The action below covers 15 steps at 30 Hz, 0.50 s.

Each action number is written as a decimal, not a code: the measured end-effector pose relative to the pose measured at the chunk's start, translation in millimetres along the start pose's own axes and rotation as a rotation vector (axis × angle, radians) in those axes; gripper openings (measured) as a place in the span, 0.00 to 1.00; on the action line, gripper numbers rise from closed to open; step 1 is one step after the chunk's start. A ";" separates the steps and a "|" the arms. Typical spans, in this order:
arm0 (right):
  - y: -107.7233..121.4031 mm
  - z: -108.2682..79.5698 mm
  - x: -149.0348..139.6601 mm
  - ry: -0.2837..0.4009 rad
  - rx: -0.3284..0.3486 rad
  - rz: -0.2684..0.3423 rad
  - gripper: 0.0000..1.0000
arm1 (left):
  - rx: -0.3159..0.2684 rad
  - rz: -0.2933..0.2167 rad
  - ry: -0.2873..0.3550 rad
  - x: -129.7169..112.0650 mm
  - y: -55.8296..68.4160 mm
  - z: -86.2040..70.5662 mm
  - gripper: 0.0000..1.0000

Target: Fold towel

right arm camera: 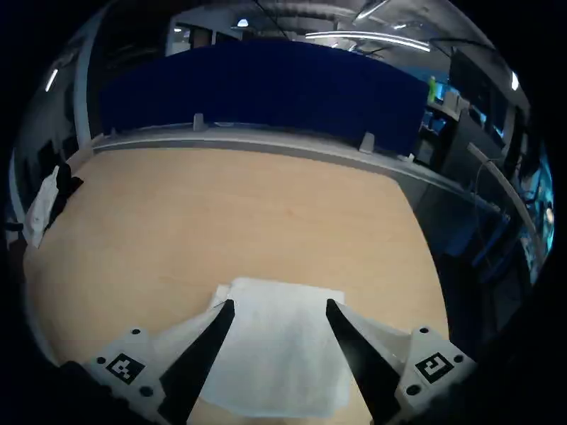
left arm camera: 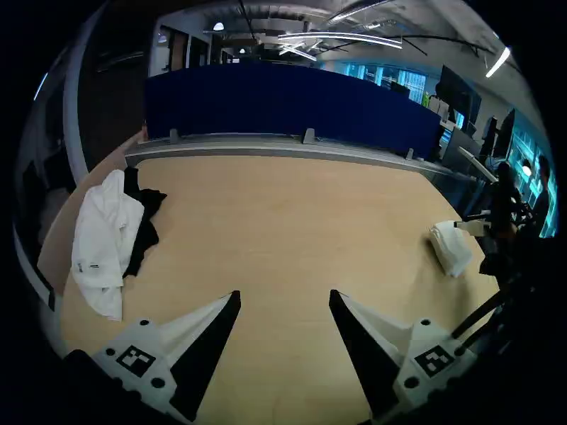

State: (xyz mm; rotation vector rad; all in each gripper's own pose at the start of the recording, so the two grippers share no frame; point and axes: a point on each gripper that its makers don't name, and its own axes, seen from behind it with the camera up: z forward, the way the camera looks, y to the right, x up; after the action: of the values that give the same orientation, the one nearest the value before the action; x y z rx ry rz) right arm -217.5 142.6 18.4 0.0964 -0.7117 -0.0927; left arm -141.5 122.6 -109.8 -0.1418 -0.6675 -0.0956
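Observation:
A folded white towel (right arm camera: 280,347) lies flat on the wooden table (right arm camera: 212,212), right under my right gripper (right arm camera: 278,303). That gripper is open, its fingers spread over the towel's two sides. The left gripper view shows the same folded towel (left arm camera: 451,248) near the table's right edge. My left gripper (left arm camera: 283,297) is open over bare wood with nothing between its fingers. A crumpled white towel (left arm camera: 103,237) lies at the table's left side, partly over a black cloth (left arm camera: 145,216). That pile also shows far left as the white towel (right arm camera: 41,202).
A blue partition (left arm camera: 283,99) and a grey rail (left arm camera: 283,145) run along the table's back edge. A person's dark form (left arm camera: 507,212) stands at the right edge beside the folded towel. Desks and monitors (left arm camera: 457,92) lie beyond on the right.

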 end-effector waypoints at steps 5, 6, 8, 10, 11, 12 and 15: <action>-5.6 -14.3 32.5 0.129 -0.029 0.049 1.00 | -0.001 -0.005 0.012 1.4 -2.4 -0.7 0.93; -7.0 -17.9 38.9 0.156 -0.035 0.060 1.00 | -0.002 -0.007 0.015 2.1 -2.7 -0.9 0.93; -12.6 -27.3 52.4 0.217 -0.041 0.080 1.00 | -0.005 -0.009 0.024 4.8 -3.6 -1.1 0.93; -18.8 -38.3 64.6 0.274 -0.047 0.097 1.00 | -0.006 -0.011 0.035 7.7 -5.0 -1.2 0.93; -22.0 -43.9 70.0 0.299 -0.050 0.103 1.00 | -0.007 -0.012 0.040 9.2 -5.7 -1.2 0.93; -25.2 -49.7 75.4 0.325 -0.054 0.109 1.00 | -0.008 -0.013 0.045 10.7 -6.3 -1.1 0.93; -35.2 -69.7 91.6 0.407 -0.071 0.123 1.00 | -0.016 -0.018 0.061 14.4 -6.8 -0.9 0.93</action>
State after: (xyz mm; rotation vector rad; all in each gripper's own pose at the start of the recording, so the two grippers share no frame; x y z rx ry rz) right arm -104.7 100.8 20.9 0.0020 -0.3065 0.0197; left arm -130.6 115.2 -100.9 -0.1475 -0.6069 -0.1221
